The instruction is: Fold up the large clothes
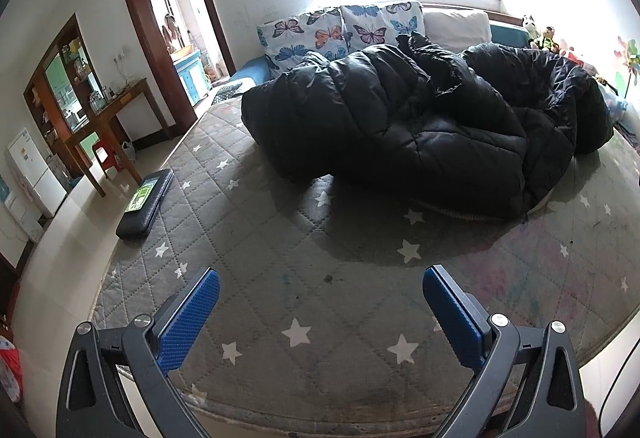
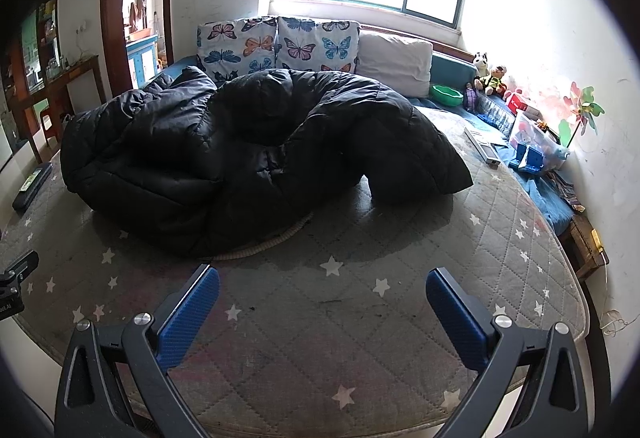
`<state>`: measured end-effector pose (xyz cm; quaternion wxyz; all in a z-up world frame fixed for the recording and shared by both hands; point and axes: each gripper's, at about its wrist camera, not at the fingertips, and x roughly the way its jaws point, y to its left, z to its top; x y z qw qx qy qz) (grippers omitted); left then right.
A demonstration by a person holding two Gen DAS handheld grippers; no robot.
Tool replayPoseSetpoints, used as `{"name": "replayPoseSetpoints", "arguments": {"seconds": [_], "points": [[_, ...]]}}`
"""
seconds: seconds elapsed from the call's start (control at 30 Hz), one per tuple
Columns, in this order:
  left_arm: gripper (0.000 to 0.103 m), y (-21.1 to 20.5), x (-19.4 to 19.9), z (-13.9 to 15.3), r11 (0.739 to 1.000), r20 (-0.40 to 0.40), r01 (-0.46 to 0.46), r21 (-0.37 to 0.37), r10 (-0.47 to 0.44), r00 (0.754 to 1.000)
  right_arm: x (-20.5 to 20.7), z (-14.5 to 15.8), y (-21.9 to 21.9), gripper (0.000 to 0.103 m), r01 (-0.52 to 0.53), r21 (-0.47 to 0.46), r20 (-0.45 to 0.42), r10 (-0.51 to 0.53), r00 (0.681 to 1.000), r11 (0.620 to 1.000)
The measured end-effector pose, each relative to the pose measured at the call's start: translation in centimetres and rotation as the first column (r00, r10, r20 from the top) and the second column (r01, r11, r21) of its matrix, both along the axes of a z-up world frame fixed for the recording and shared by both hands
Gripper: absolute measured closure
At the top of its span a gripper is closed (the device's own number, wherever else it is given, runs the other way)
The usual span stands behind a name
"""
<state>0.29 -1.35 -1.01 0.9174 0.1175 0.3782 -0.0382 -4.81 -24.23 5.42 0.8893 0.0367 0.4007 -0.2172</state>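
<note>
Star-print mattress (image 1: pixel 320 278) under both tools — left tool (image 1: pixel 320 302), right tool (image 2: pixel 322 302) spread wide, empty — black coat (image 1: pixel 420 117) beyond.

Puffer coat (image 1: pixel 420 117) lying crumpled on mattress (image 1: pixel 304 278), pillows (image 1: pixel 340 29) sitting behind it, flat case (image 1: pixel 146 201) lying at mattress's left edge, toys (image 2: pixel 492 77) sitting far right.

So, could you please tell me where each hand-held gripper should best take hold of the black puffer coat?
The black puffer coat lies crumpled, so I'd approach from the near mattress edge and pinch its low front hem, one gripper toward each end; thin edges suit open jaws better than puffy bulk.
</note>
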Motion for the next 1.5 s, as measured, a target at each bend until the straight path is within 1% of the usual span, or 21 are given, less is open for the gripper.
{"name": "replayPoseSetpoints", "arguments": {"seconds": [0.77,1.5], "points": [[0.000,0.1,1.1,-1.1,1.000,-0.037,-0.012,0.011,0.013,0.999,0.2,-0.3,-0.2,0.000,0.001,0.013,-0.005,-0.001,1.000,1.000],[0.000,-0.6,3.2,-1.1,1.000,-0.065,-0.002,0.014,0.003,0.998,1.5,-0.6,-1.3,0.000,0.001,0.045,-0.015,0.000,1.000,0.999]]}}
